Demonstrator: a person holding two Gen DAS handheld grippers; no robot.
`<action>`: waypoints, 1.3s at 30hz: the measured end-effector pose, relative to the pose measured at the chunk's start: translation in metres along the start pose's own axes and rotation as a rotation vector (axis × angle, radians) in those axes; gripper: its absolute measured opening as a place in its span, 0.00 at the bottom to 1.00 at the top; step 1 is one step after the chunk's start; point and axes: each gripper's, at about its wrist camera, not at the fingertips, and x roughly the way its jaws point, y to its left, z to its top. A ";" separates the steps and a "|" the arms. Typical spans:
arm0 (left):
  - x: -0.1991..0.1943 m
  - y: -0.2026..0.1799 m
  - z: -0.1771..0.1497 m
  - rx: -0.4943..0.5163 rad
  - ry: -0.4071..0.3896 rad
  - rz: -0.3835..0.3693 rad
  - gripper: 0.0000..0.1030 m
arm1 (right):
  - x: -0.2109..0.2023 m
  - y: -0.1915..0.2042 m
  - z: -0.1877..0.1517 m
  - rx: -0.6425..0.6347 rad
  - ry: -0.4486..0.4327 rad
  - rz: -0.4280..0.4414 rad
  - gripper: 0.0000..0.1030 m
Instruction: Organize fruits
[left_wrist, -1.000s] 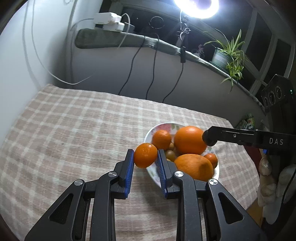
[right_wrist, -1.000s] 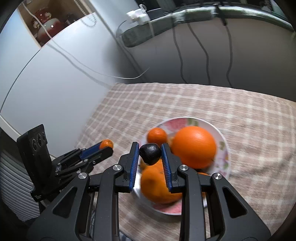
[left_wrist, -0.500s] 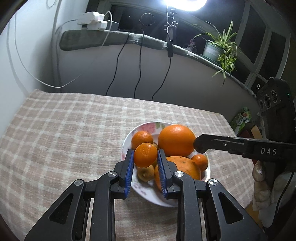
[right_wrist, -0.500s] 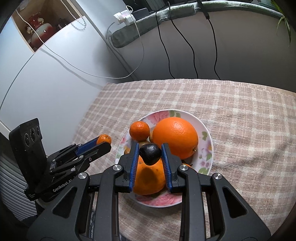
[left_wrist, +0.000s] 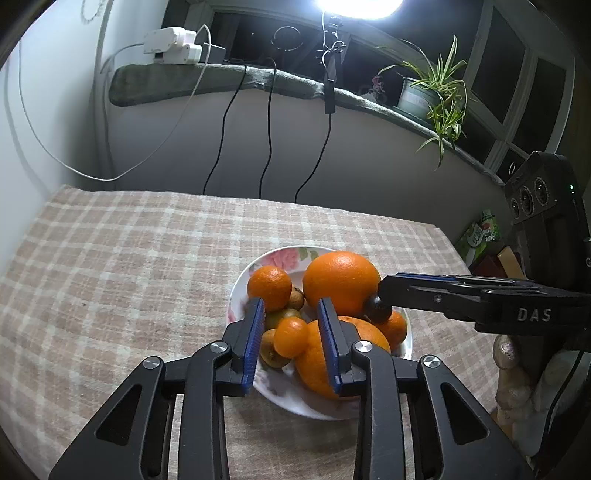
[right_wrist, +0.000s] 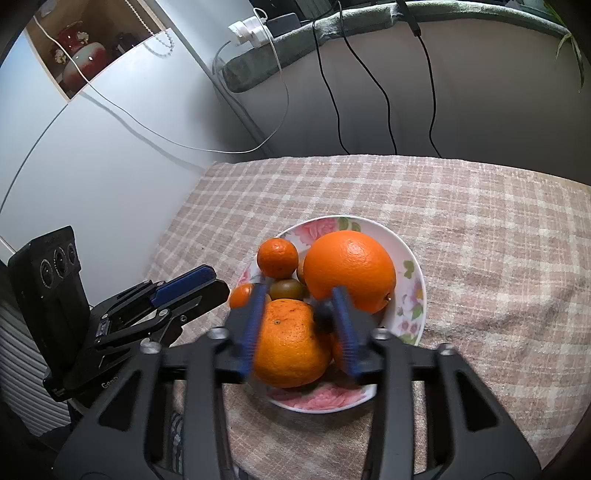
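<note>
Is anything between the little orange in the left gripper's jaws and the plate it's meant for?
Nothing visible does. The left gripper, jaws opening, has the little orange sitting loose between them, already resting on the fruit heaped on the plate.

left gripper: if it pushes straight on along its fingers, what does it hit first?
Probably the small orange between the opening jaws of the left gripper, atop the fruit on the plate. Depth unclear.
</note>
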 end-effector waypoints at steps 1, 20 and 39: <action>0.000 0.000 0.000 -0.001 -0.001 0.000 0.31 | 0.000 0.000 0.000 -0.002 -0.003 -0.002 0.45; -0.015 -0.008 -0.007 0.018 -0.031 0.027 0.56 | -0.024 0.008 -0.011 -0.033 -0.083 -0.049 0.56; -0.051 -0.020 -0.009 0.026 -0.106 0.107 0.73 | -0.071 0.029 -0.035 -0.149 -0.276 -0.223 0.81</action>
